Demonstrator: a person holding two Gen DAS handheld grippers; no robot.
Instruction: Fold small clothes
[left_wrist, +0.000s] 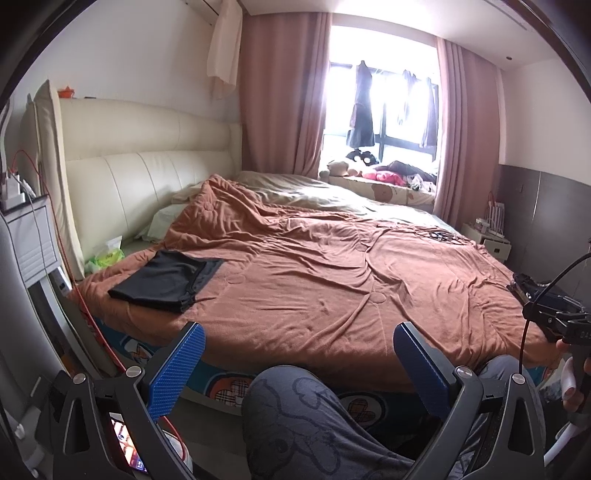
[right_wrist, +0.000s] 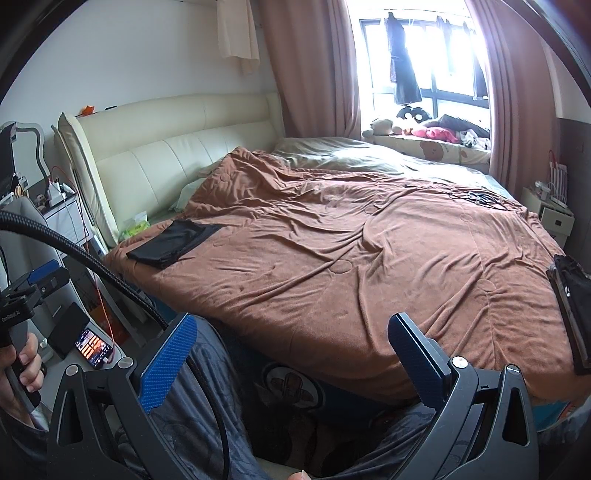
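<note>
A black garment (left_wrist: 166, 280) lies folded flat on the brown bedspread (left_wrist: 332, 273) near the bed's left edge, close to the headboard. It also shows in the right wrist view (right_wrist: 173, 243). My left gripper (left_wrist: 299, 343) is open and empty, held back over the bed's near edge above my knee. My right gripper (right_wrist: 291, 332) is open and empty, also back at the near edge. The right gripper's body shows at the right edge of the left wrist view (left_wrist: 554, 317).
A dark flat item (right_wrist: 572, 314) lies on the bedspread's right edge. A cream headboard (left_wrist: 147, 173) stands at the left, a nightstand (left_wrist: 29, 236) beside it. A phone (right_wrist: 94, 347) lies on the floor. Cables (right_wrist: 480, 197) lie at the bed's far right.
</note>
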